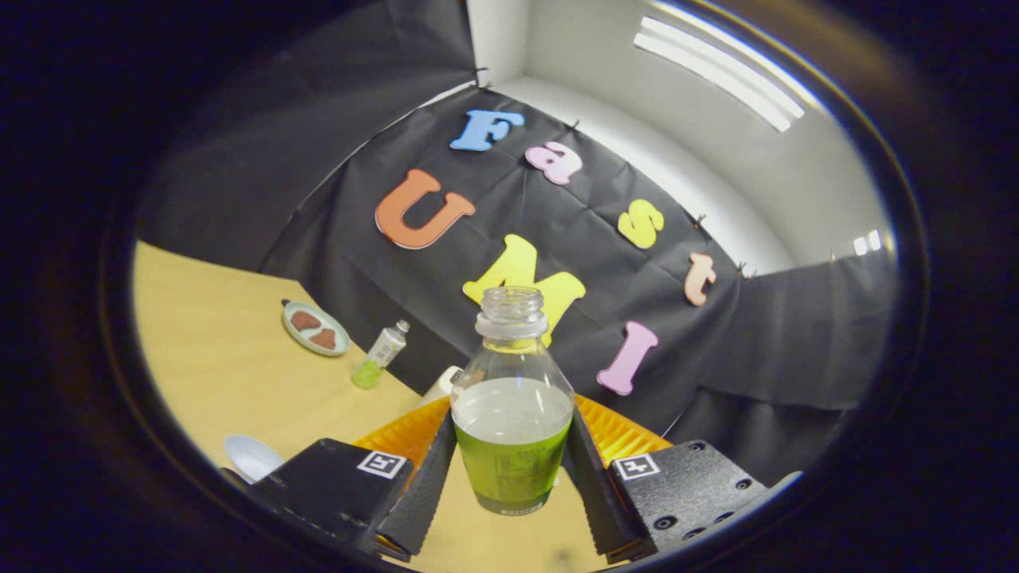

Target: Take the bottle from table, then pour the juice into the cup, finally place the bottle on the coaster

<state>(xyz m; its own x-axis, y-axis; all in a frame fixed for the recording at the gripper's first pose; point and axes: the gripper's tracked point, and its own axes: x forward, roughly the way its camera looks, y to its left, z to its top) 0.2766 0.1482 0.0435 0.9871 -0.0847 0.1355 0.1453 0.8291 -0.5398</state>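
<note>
Gripper [511, 469] fingers clamp the uncapped bottle [513, 430] between them.

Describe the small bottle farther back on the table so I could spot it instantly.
On the wooden table, look beyond the gripper, shut on the big open bottle. Beside the plate stands a small bottle: capped and far slimmer.

I count two bottles: an open one with green juice [513, 430] pinched between my two fingers [426, 485], both pressing its sides, and a small one [380, 354] standing near the desk's [215, 358] far edge. One plate [315, 328] sits beside it, holding two brown pieces. One orange dish [617, 430] lies behind my bottle, and one white spoon [251, 457].
</note>
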